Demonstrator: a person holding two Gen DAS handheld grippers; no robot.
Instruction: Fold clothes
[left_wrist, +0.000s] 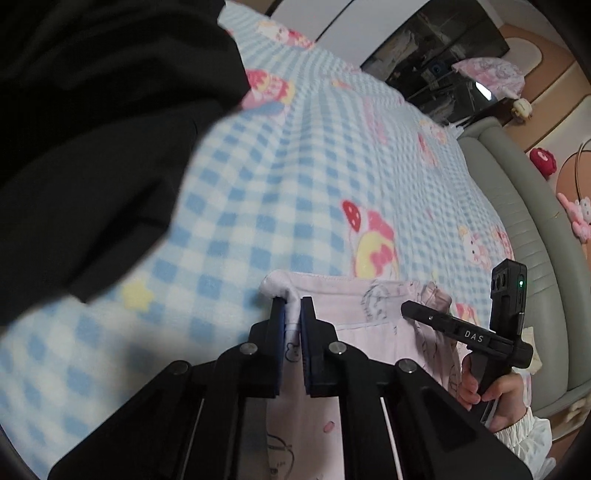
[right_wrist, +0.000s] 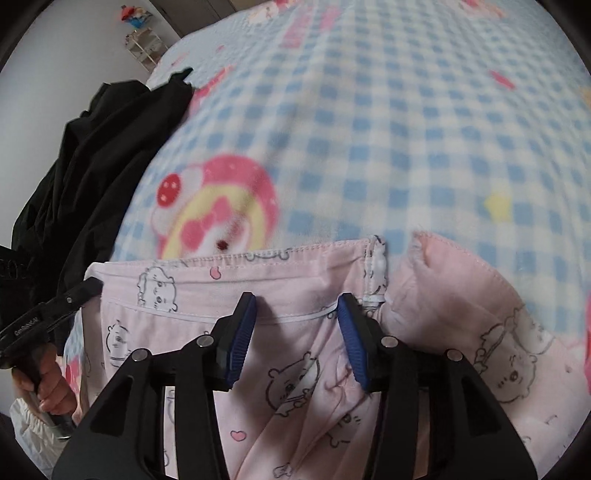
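Now left fingers (left_wrist: 293, 314) pinch one pink garment (right_wrist: 295, 302); right fingers (right_wrist: 297, 328) gape wide.

Pale pink garment (right_wrist: 295, 365) printed with outlined cartoon bears and small hearts, white piping below its stitched hem, lying rumpled on the bed; second item, black garment (right_wrist: 92, 177), heaped well apart at its left.
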